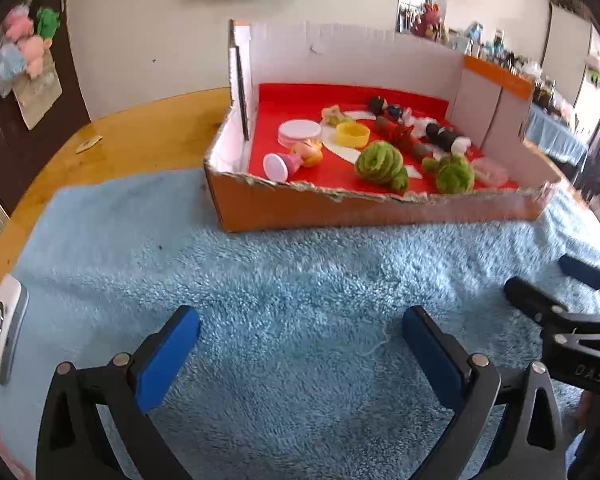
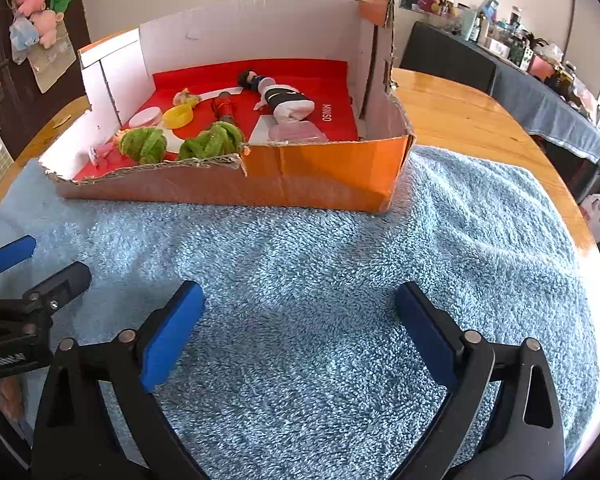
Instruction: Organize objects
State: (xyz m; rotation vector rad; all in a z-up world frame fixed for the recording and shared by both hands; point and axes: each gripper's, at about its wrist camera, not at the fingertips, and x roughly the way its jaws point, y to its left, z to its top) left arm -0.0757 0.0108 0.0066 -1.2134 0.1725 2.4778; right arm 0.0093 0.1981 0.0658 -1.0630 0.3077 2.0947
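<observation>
Both hand-held grippers, left and right, spread empty over towel; toy-filled box beyond.

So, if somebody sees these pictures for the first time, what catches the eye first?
First the orange cardboard box with its red floor, standing at the far side of the blue fluffy towel. Inside, two green fuzzy balls lie by the torn front wall. Nearer, the left gripper and right gripper stand open and empty over the towel.
</observation>
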